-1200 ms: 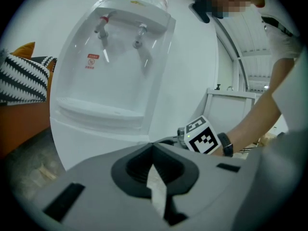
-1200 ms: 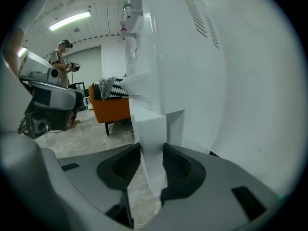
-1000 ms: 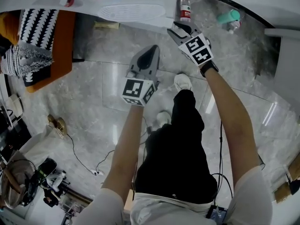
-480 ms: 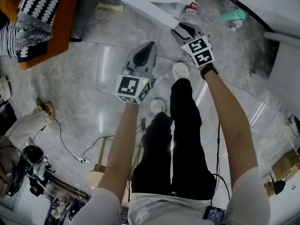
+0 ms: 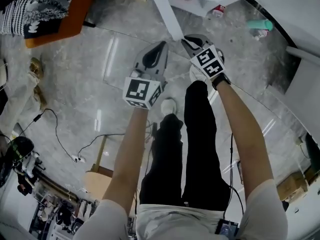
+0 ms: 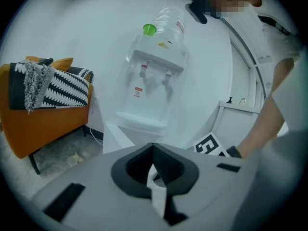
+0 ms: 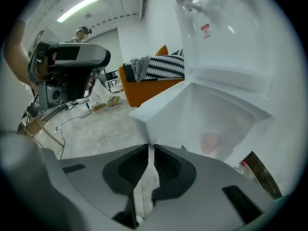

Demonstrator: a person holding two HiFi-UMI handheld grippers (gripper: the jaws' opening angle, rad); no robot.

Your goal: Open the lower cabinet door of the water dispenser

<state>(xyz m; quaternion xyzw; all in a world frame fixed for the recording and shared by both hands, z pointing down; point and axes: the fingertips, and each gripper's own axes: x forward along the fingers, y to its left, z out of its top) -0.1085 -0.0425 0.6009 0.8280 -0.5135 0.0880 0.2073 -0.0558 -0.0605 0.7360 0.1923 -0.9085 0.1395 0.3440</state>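
The white water dispenser (image 6: 154, 76) carries an upturned bottle (image 6: 168, 23). Its lower cabinet door (image 5: 165, 9) stands swung open as a white panel (image 7: 163, 109), baring the cabinet's inside (image 7: 231, 114), where a pink cup (image 7: 210, 142) sits. My right gripper (image 5: 186, 40) has its tips at the door's free corner. Its jaws (image 7: 149, 148) are closing and only a thin slit is left. I see floor through the slit and no part of the door pressed between the pads. My left gripper (image 5: 161, 45) hovers just left of the door with its jaws (image 6: 153, 150) shut and empty.
An orange chair with a black-and-white cushion (image 6: 43, 105) stands left of the dispenser. Two bottles (image 5: 218, 10) (image 5: 262, 24) lie on the floor at its right. Cables (image 5: 75, 149) trail across the marble floor. The person's legs (image 5: 195, 134) are below the grippers.
The head view has swung towards the dispenser. The white door now reaches down to the right gripper's tips. Both grippers have drawn closer together.
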